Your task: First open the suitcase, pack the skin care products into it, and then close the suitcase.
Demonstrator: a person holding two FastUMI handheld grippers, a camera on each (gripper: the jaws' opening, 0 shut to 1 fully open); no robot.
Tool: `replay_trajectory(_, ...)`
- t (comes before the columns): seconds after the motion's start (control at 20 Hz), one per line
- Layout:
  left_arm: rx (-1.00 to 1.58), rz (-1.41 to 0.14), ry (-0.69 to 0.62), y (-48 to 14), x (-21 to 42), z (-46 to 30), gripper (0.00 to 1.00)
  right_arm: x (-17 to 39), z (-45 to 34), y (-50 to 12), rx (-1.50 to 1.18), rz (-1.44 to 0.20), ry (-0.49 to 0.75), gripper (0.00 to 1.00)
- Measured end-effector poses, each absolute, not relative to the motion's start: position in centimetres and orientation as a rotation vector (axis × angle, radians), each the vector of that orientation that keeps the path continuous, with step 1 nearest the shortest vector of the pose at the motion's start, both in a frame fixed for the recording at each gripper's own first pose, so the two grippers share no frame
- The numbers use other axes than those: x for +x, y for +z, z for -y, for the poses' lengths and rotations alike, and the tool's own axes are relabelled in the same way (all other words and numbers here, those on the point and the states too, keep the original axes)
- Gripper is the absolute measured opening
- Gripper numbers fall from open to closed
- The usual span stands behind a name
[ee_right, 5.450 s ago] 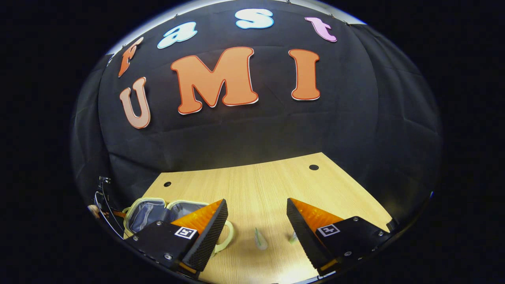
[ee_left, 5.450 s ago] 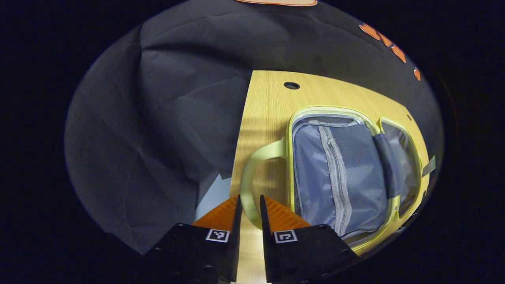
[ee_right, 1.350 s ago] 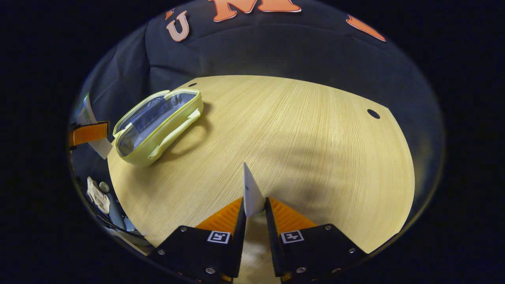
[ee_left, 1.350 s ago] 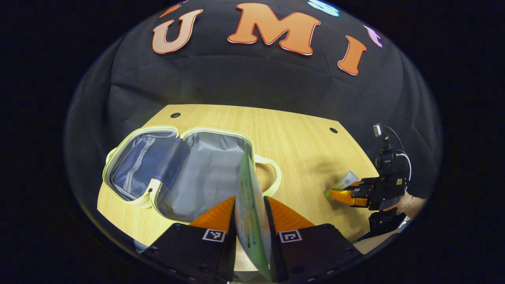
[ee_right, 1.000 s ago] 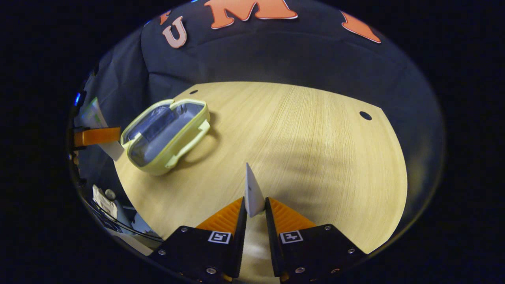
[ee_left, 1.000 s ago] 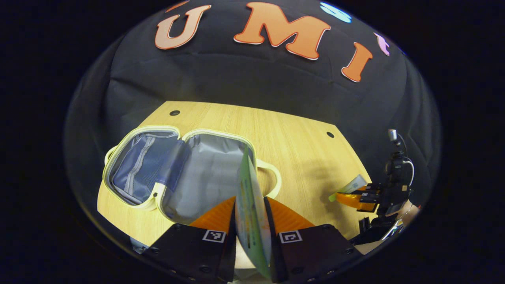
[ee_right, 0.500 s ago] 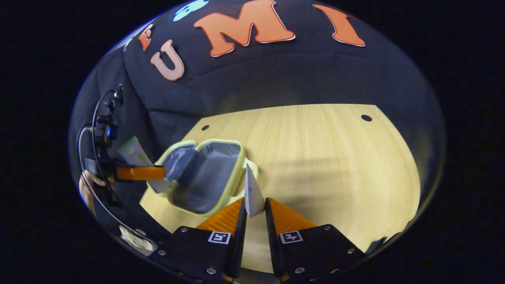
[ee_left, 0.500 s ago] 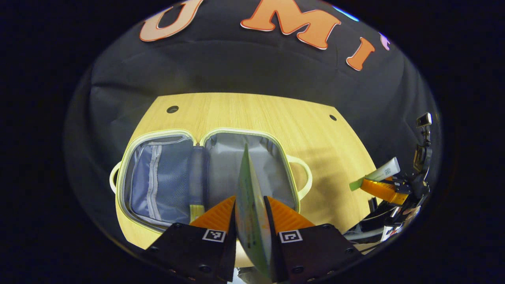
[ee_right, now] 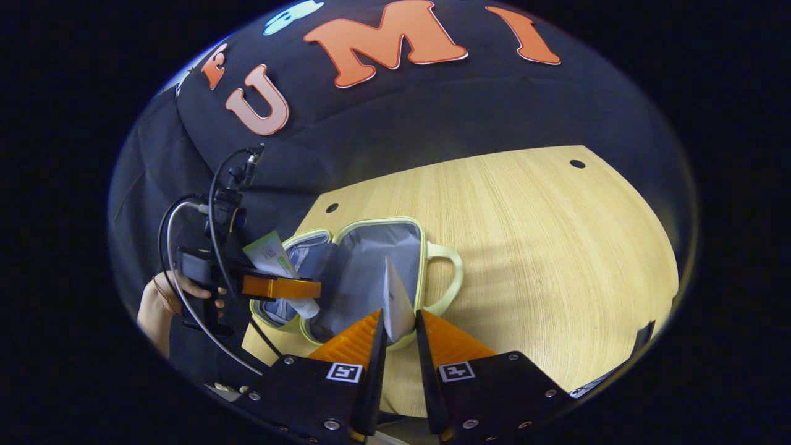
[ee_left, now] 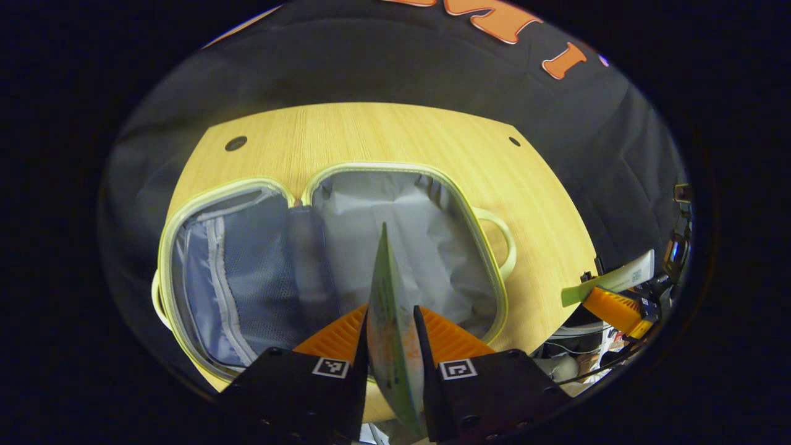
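The suitcase (ee_left: 334,247) lies spread open near the counter's (ee_left: 383,130) left edge, ready for packing. Left tongs (ee_left: 389,327) pinch a green tube (ee_left: 386,296) over its grey lining; right tongs (ee_right: 398,330) clamp a white tube (ee_right: 395,303) alongside.

Wood-grain table (ee_left: 383,133), crinkled cloth lining (ee_left: 395,228)

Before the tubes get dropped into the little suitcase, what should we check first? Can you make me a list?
1. Suitcase open and lying flat on the table: ok.
2. Left hand-held gripper shut on the green tube: ok.
3. Right hand-held gripper shut on the white tube: ok.
4. Green tube over the suitcase's right half: ok.
5. White tube over the suitcase: cannot tell.
6. The grippers apart from each other: ok.
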State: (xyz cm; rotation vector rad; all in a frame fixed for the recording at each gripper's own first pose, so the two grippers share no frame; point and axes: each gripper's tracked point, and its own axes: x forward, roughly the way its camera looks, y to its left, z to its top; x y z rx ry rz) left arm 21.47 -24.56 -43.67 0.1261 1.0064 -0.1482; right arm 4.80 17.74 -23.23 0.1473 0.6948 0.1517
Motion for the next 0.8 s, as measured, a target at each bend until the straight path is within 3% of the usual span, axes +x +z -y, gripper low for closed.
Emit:
replay_trajectory(0.1,0.081,-1.009,-0.165,-44.8,22.0,25.1,0.41,4.6,-17.3,-23.1,0.143,-0.697,0.122,0.31)
replay_trajectory(0.25,0.034,-1.003,-0.172,-43.9,21.7,24.8,1.0,4.8,-17.4,-22.6,0.154,-0.69,0.103,0.31)
replay_trajectory(0.8,0.077,-0.819,-0.138,-37.2,20.3,20.1,0.98,7.1,-24.4,-22.7,0.019,-0.784,0.249,0.31)
